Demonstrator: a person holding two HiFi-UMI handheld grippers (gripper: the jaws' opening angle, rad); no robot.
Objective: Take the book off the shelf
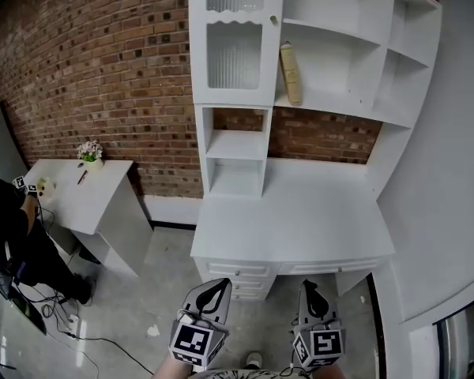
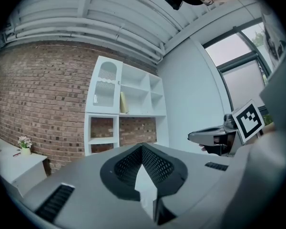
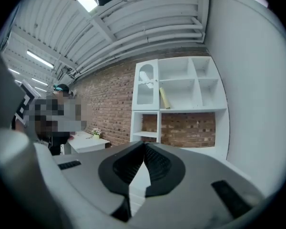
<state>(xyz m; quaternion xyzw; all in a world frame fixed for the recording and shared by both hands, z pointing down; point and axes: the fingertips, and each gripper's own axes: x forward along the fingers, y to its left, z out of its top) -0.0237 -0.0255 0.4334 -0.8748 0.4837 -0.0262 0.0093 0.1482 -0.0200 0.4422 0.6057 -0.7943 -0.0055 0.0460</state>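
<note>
White shelving stands at the back edge of a white table, against a brick wall. The book, pale tan, is the only thing on its shelf. It stands at the shelf's left end, tilted, with its top leaning toward the side of the glass-door cabinet and its foot a little farther right.

Both grippers hang low in front of the table's front edge, well apart from the book. The left gripper has its fingers closed together with nothing between them. The right gripper is the same: fingers shut and empty. Each gripper's own view looks over the closed tips toward the shelving, with the book far off.

The step in hand looks like the approach, so the reach has not begun. The right gripper seems the better choice, since the book's right side is free and the cabinet blocks its left. The fingers should open before they near the shelf, wide enough to pass over both covers. Coming in over the table toward the shelf's front edge, level with the middle of the book, should keep clear of the board above. A pinch across the covers at the near edge should hold. Because the book only leans, a nudge could tip it flat, so the grip should close firmly before the book is drawn straight out over the shelf's front edge.
</note>
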